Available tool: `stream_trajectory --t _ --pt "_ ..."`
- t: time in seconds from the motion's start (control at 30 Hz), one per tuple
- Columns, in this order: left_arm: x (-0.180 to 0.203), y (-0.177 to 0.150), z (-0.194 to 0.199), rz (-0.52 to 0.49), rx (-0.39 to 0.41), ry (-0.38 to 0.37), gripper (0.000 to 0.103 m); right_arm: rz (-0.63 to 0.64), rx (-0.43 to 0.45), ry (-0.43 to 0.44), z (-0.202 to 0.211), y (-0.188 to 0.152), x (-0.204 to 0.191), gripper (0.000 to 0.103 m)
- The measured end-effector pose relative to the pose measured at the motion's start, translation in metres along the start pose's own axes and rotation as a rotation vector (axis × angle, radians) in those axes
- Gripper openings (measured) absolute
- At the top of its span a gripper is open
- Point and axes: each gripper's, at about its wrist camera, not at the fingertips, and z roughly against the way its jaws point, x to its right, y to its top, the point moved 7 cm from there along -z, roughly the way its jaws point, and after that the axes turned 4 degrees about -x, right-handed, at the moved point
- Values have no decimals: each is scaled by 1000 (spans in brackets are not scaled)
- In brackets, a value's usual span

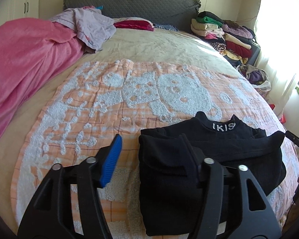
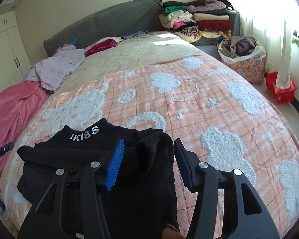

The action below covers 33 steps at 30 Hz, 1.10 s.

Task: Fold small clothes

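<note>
The black top (image 1: 189, 169), its collar lettered in white, lies partly folded on the orange-and-white checked blanket (image 2: 199, 107), at the blanket's near edge closest to me, with the collar toward the far side. That blanket covers the near part of a wide bed under a beige spread (image 1: 149, 43). Going from the blanket toward the headboard (image 1: 133, 6), a rumpled pink cover (image 1: 20, 63) runs along the blanket's left side, and a lilac garment (image 1: 93, 27) is heaped past the blanket's far left corner. Past its far right corner sits a stack of folded clothes (image 2: 201, 22), and beside the blanket's right edge, off the bed, stands a patterned basket (image 2: 247, 59) stuffed with fabric. My left gripper (image 1: 151, 159) has its jaws apart: the blue pad (image 1: 111, 159) is over bare blanket, clear of the cloth, while the other finger is against the top's left folded edge. My right gripper (image 2: 149, 163) is also parted, straddling the top's right folded edge, with cloth between its fingers but neither pad pressing it.
</note>
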Motion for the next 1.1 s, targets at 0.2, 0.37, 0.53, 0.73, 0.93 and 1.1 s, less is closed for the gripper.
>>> stream_trajectory --t 0.2,0.37,0.53,0.73,0.93,1.1 --pt "11 0 11 -26 19 -7 68 109 55 1 21 2 -25 52" --pt "23 -4 21 -51 29 -44 67 191 51 52 29 -5 -50 51" --pt "44 -20 22 -93 -15 -116 20 270 3 94 27 -23 -73 21" --pt "72 -51 9 -176 -87 -149 11 341 -79 145 15 -56 -98 15" --pt "83 -72 -22 -239 -151 -89 12 341 -210 89 -20 -85 -96 15" --pt "82 -74 -43 -262 -166 -51 20 316 -229 49 -43 -84 -84 14"
